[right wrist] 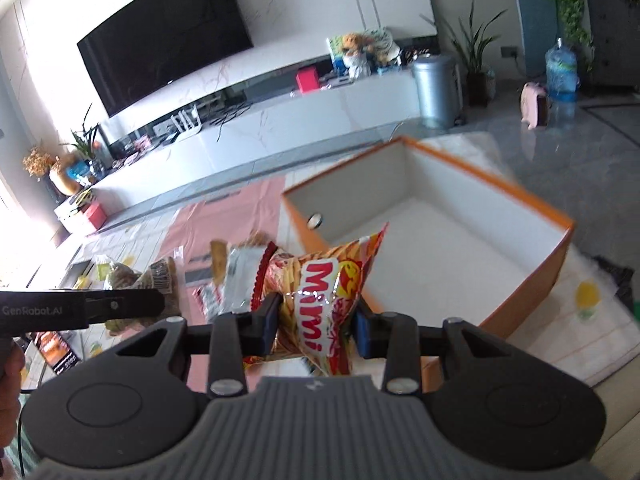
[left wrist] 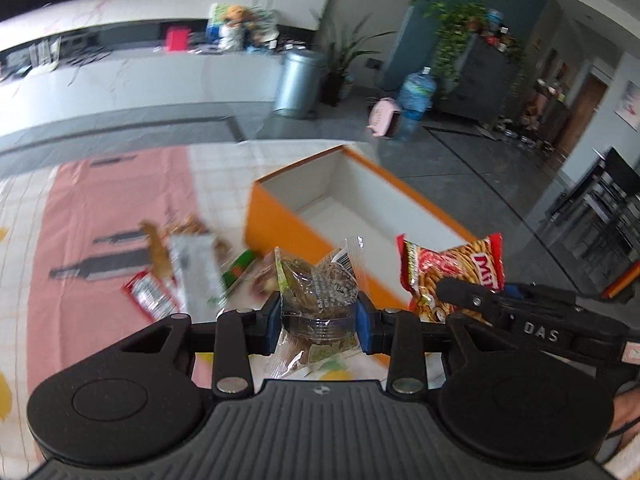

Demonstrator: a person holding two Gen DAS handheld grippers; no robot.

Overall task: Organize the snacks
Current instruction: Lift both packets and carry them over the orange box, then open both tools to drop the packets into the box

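Both grippers are black plastic. The left gripper (left wrist: 319, 314) has blue pads (left wrist: 361, 322) and silver screws. At three o'clock, the right gripper (right wrist: 316, 322) reads "DAS".

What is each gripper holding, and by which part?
Left gripper: clear-wrapped brown snack, gripped at its lower middle. Right gripper: red Mimi packet, pinched across its middle.

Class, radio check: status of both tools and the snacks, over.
Left tool shut on clear-wrapped snack. Right tool shut on red Mimi packet. Orange box empty ahead, nothing blocking.
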